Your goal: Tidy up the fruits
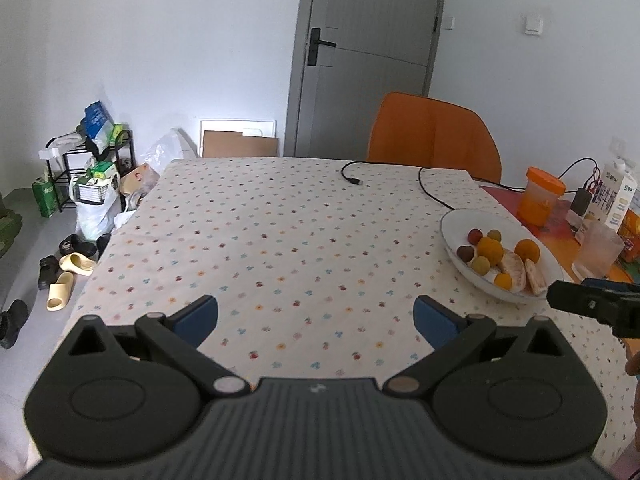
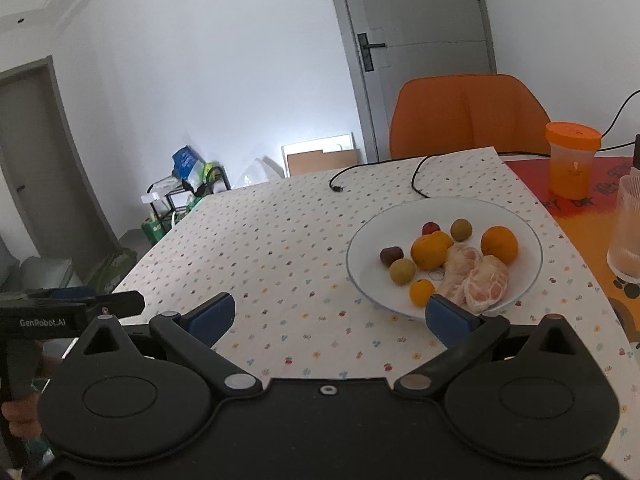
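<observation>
A white plate (image 2: 368, 240) (image 1: 454, 220) on the flower-print tablecloth holds oranges (image 2: 430, 252), two peeled pomelo pieces (image 2: 486, 282), small greenish fruits (image 2: 402, 270) and dark red ones (image 2: 391, 255). My right gripper (image 2: 330, 318) is open just in front of the plate, its right fingertip at the near rim. My left gripper (image 1: 316, 318) is open over bare cloth, left of the plate. Nothing sits between either pair of fingers. Each view shows the other gripper at its edge.
An orange chair (image 1: 434, 132) stands at the table's far side. A black cable (image 2: 416, 176) lies behind the plate. An orange-lidded jar (image 2: 572, 160), a ribbed glass (image 2: 628, 232) and a milk carton (image 1: 616, 196) stand to the right. Shoes and a rack (image 1: 88, 168) are on the floor at left.
</observation>
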A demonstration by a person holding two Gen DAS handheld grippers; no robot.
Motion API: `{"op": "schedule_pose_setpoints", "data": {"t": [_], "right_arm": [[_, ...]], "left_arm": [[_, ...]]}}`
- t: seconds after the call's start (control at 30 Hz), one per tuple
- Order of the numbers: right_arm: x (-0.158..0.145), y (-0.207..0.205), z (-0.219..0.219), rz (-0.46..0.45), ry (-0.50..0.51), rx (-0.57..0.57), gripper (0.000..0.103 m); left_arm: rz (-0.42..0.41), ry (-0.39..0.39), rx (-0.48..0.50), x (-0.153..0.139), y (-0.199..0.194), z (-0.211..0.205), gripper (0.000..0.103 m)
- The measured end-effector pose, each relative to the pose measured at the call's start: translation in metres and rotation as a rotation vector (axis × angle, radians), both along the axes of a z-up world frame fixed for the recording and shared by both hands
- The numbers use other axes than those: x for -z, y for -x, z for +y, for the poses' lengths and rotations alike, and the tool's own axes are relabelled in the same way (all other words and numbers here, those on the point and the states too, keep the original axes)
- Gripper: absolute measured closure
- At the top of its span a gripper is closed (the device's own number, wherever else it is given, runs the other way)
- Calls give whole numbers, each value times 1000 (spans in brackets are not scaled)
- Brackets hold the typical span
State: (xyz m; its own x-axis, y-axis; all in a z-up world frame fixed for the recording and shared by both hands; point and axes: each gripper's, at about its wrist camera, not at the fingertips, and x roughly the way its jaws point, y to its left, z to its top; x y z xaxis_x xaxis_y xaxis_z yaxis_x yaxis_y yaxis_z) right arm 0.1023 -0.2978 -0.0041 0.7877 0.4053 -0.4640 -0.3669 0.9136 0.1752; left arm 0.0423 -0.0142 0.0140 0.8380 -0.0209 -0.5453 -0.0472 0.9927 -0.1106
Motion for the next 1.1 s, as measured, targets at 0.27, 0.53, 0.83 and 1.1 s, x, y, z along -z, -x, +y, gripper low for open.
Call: {"op": "schedule_pose_setpoints", "data": {"t": [0.27, 0.53, 0.83, 1.1], "right_arm": [[1, 8, 3, 11, 19, -4, 0], [0, 20, -4, -1, 17, 4, 0], [-2, 21, -8, 2, 23, 6, 0], [1, 20, -7, 6, 27, 6, 0]], "left_arm": [[-17, 14, -33, -3, 14, 14, 0], [-23, 12, -41, -6, 22, 20, 0], [-22, 12, -34, -7, 23, 21, 0], [-28, 16, -32, -9, 24, 18, 0]]}}
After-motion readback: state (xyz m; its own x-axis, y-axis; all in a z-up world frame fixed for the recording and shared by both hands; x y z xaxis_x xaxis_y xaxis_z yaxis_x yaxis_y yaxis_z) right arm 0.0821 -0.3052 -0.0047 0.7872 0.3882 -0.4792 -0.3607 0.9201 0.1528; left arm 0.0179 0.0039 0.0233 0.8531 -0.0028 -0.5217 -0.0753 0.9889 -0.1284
